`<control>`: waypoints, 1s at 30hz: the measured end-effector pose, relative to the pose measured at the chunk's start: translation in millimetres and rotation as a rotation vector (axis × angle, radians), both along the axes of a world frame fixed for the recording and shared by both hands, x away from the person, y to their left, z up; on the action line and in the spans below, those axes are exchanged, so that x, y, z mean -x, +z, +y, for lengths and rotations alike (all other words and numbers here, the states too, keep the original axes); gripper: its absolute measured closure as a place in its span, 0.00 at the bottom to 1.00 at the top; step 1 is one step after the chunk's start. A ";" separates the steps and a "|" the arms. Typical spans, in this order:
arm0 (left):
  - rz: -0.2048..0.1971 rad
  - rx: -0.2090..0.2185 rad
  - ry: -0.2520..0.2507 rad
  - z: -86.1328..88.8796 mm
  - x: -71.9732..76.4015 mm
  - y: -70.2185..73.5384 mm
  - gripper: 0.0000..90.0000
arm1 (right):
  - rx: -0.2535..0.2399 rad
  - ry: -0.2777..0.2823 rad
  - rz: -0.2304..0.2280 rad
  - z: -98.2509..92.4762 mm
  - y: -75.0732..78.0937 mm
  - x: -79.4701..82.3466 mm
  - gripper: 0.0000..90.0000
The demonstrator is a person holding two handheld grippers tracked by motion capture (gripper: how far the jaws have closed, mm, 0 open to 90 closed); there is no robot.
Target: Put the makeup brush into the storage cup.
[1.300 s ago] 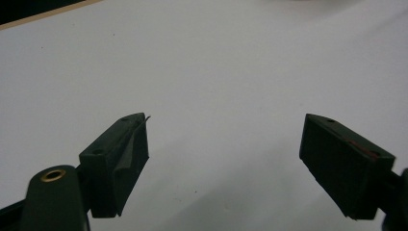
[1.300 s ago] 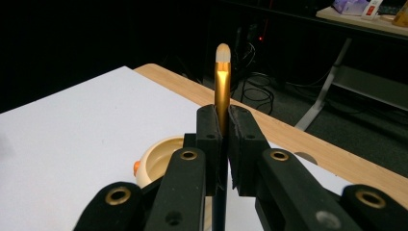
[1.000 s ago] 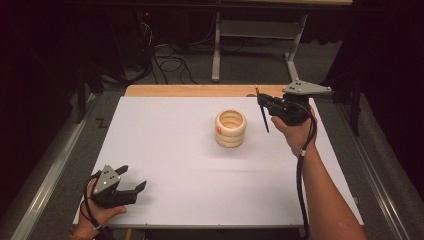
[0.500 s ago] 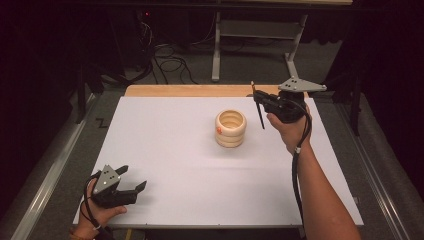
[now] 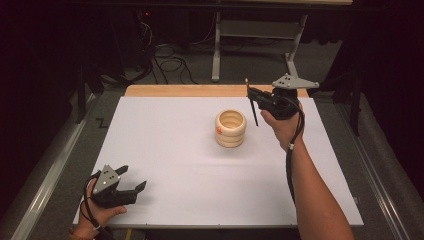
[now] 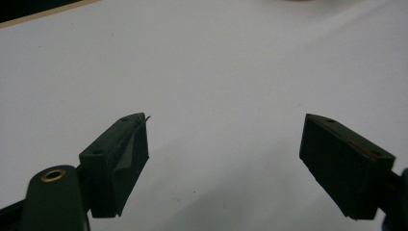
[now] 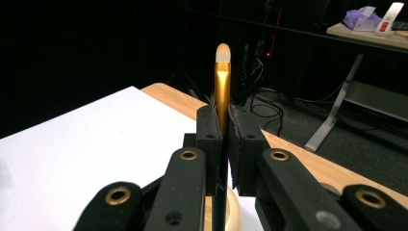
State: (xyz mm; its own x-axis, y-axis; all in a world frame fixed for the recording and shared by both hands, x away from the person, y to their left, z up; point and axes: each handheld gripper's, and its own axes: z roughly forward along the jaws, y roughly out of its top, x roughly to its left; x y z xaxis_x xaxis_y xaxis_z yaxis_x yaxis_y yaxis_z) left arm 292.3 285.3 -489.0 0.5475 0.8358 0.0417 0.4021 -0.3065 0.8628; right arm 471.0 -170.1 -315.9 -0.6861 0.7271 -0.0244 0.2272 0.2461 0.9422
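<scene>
**Pencil clamped upright beside the stacked wooden rings**

Pencil first: I am holding it in my right gripper, whose jaws are pressing together on the gold ferrule just under the pale eraser, so the eraser end is pointing up and the dark shaft is hanging down past the jaws toward the table. Going from near to far, my left gripper is resting at the near left corner of the white table with its jaws standing wide apart and nothing between them; in the left gripper view I am looking at bare white surface between the two black pads. Further out, near the middle of the table, the stack of pale wooden rings is sitting upright, with a small orange mark on its side. Just beyond and to the right of it, my right hand is carrying the pencil above the table, its lower tip hanging close beside the rings but apart from them.

I am judging the pencil to be light, stiff and thin, so it is likely to pivot or slip if the grip is loose. The metal ferrule looks smooth, a slippery place to pinch; taking hold lower on the shaft would probably steady it better. The tip may be fragile, so I am thinking any lowering into the rings' opening calls for a gentle descent.
</scene>
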 end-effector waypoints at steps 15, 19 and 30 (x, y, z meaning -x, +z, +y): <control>-0.001 -0.001 -0.003 0.2 0.3 0.1 0.20 | -0.070 -0.013 0.005 5.1 -6.3 -15.2 0.94; -0.003 0.001 -0.001 0.6 0.6 0.2 0.20 | -0.081 -0.012 0.005 6.9 -9.4 -19.6 0.94; -0.009 0.001 -0.002 0.8 1.1 0.5 0.20 | -0.105 0.016 0.011 22.9 -15.5 -28.8 0.94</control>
